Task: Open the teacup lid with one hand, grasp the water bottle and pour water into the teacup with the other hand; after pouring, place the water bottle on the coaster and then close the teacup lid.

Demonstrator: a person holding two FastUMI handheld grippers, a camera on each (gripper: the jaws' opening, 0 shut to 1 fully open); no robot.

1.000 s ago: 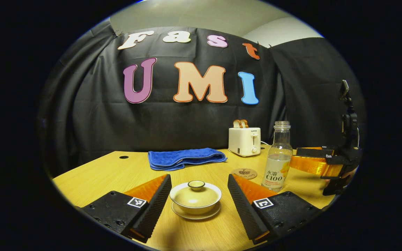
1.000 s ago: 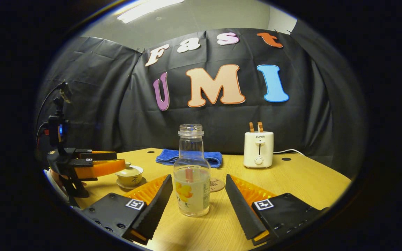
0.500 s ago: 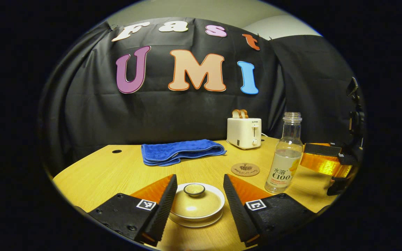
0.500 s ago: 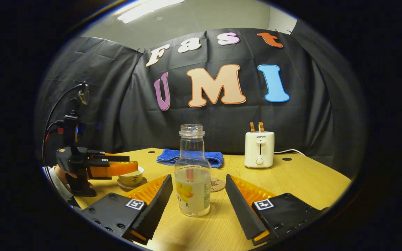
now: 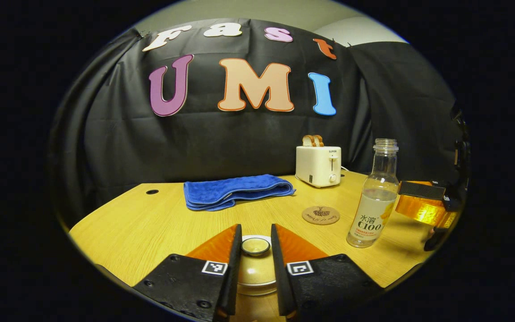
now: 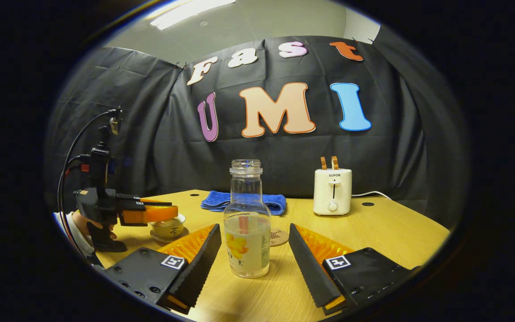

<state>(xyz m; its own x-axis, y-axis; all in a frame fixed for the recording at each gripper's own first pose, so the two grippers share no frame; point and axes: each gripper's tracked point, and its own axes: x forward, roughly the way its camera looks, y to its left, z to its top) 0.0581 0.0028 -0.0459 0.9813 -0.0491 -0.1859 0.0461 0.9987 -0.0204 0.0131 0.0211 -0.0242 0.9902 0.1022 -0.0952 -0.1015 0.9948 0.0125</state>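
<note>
In the left gripper view the left gripper (image 5: 256, 243) is low over the worktop (image 5: 150, 223), level and pointing toward the back wall, its fingers (image 5: 233, 268) drawn in close on either side of the lid's knob (image 5: 255, 245). They sit tight against the knob's sides, clamped on it as far as the view lets one tell. The lid (image 5: 256, 270) is on the teacup, whose rim shows just beneath between the fingers.

Going left to right behind it: a folded blue towel (image 5: 235, 191) well back, a white toaster (image 5: 318, 166) with bread in its slots, a round coaster (image 5: 320, 215) bare on the wood, and the bottle (image 5: 375, 201) standing upright and uncapped near the coaster. Past the bottle, the right gripper (image 5: 423, 206) shows at the edge.

In the right gripper view, the left gripper (image 6: 157, 213) appears at far left, held by a hand (image 6: 85, 223) and reaching level over the teacup (image 6: 168, 229) on its saucer — its orange fingers cover the lid. The right gripper (image 6: 253, 243) rests low with fingers (image 6: 199, 264) spread wide apart, the bottle (image 6: 246, 223) upright between them but touching neither. The coaster (image 6: 279, 237) peeks out just behind the bottle, the towel (image 6: 221, 201) farther back, the toaster (image 6: 332, 191) to the right.
</note>
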